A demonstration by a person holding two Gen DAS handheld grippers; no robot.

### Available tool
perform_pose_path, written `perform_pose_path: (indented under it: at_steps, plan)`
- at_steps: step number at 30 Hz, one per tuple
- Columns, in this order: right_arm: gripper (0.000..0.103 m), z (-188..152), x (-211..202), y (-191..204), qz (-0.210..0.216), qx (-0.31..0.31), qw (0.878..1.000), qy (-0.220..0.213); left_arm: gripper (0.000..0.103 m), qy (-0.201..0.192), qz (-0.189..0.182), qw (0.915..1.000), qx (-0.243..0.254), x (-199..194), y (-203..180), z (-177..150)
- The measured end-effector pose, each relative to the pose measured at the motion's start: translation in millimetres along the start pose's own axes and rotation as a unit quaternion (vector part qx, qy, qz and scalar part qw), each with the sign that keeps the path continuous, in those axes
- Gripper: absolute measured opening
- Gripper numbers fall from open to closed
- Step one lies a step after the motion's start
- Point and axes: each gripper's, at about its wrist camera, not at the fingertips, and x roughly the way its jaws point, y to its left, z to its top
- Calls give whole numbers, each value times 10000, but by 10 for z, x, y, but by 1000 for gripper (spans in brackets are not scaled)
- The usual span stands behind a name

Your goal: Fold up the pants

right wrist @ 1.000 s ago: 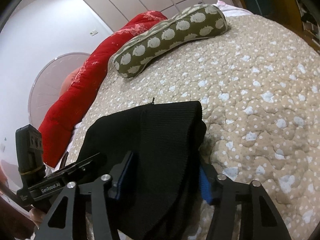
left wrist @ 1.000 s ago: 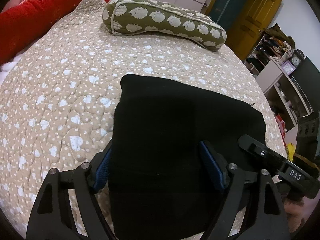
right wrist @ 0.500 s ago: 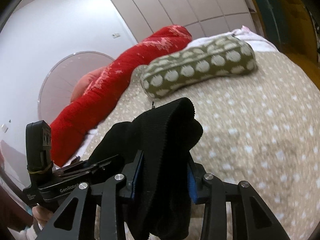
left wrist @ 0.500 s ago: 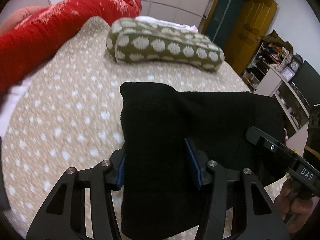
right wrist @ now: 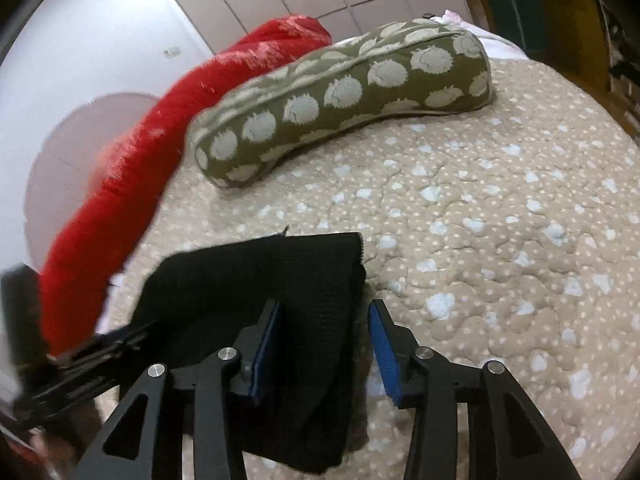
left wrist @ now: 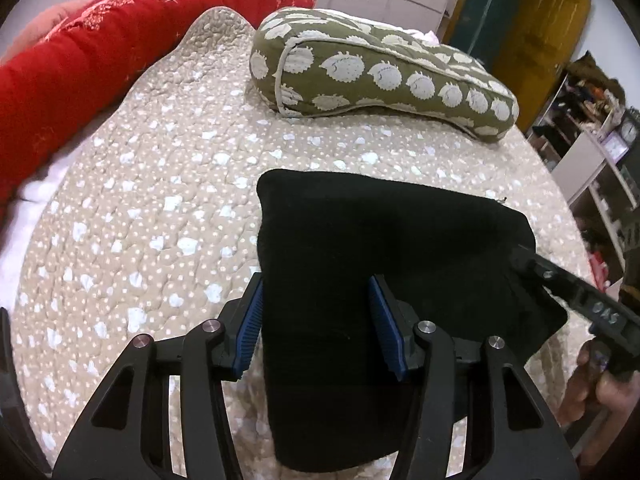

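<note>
The black pants (left wrist: 360, 264) are folded into a thick bundle on the beige quilted bed (left wrist: 160, 184). My left gripper (left wrist: 316, 312) has its blue pads on either side of the bundle's left part, jaws closed in on the cloth. My right gripper (right wrist: 324, 328) straddles the ribbed edge of the pants (right wrist: 316, 280); its left pad touches the cloth, its right pad stands apart with a gap. The right gripper's body shows in the left wrist view (left wrist: 576, 292).
A green bolster pillow with pale spots (left wrist: 384, 76) lies across the far side of the bed. A red blanket roll (left wrist: 100, 48) lies along the left edge. Shelves and a yellow door stand to the right, beyond the bed.
The bundle was lifted off the bed half a second ago and is now lower, resting on the quilt. The right jaws have widened from the cloth. Both cameras have tilted back down.
</note>
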Motion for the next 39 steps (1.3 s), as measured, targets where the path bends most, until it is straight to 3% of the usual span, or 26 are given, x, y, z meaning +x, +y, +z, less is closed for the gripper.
perform_pose_path:
  at_steps: [2,5,7,9,12,16,19,27,32,39]
  plan:
    - [42,23,-240,35,-316,-154,9987,-367,52,-57,83,9999,37,-79,11,40]
    - [41,76,-512,185,-69,-484,9964,-698,52,-431,308,9985,123,-247,-36,116]
    - [40,108,-530,340,185,-741,9950,-647,52,-453,301,9984,178,-266,-86,168]
    - [40,74,-469,496,151,-1008,9932,-570,52,-364,369,9984,244,-197,-127,218]
    - [39,28,-237,589,-119,-1266,9913,-342,52,-233,547,9976,343,-37,-152,231]
    - [40,-2,213,457,-548,-1225,9908,149,55,-202,518,9980,301,73,-108,231]
    - [40,10,317,421,-566,-1281,9901,81,55,-205,601,9974,343,126,-132,247]
    - [39,-129,-175,577,-387,-1505,9878,-66,56,-226,589,9976,296,138,-117,244]
    - [40,-452,-156,557,-688,-1643,9840,35,56,-280,605,9974,278,117,-140,217]
    - [40,-365,-379,627,-485,-1471,9877,-209,56,-378,692,9963,333,-95,-177,143]
